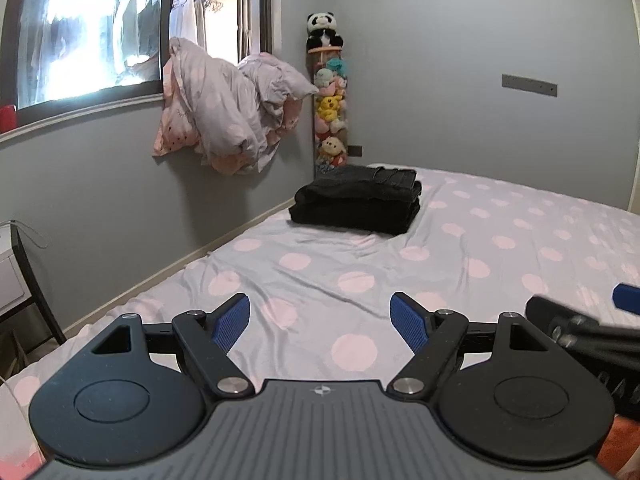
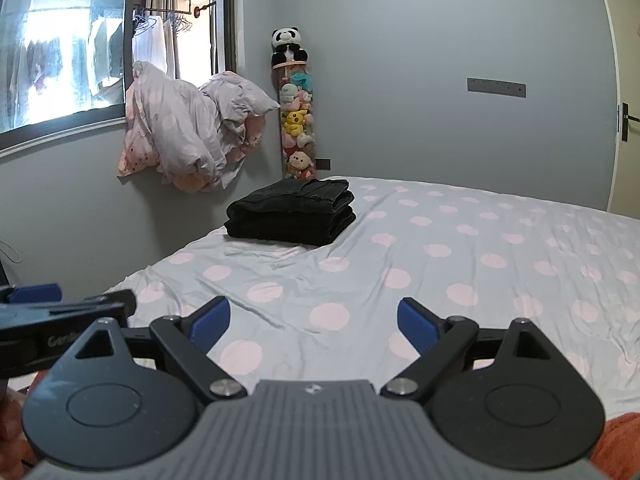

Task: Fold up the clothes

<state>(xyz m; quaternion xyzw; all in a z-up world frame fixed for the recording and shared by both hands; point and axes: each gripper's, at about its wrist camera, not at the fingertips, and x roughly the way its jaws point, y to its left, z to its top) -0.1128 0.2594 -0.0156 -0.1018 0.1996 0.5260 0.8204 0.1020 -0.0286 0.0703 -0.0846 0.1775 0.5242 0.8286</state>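
- A stack of folded black clothes sits on the bed, toward its far left corner, close to the grey wall.
- The stack lies squared up in neat layers; the top piece looks like dark trousers folded flat.
- It is well apart from both pairs of tongs, farther up the bed, with bare polka-dot sheet in between.
- From the left tongs the stack lies ahead and just slightly right of centre; from the right tongs it lies ahead and a little to the left.
- The left tongs are spread wide, blue pads apart, gripping nothing and touching nothing; only the sheet shows in the gap.
- The right tongs are likewise spread wide and empty, hovering over the sheet without touching it.
- The two pairs are held side by side near the foot of the bed; each shows at the edge of the other's view.
- An orange-red fabric peeks in at the bottom corner beneath the right tongs; what it is I cannot tell.
- Beyond the stack, a crumpled dotted duvet is heaped on the window sill.
- In the corner stands a tall clear tube of plush toys with a panda on top.
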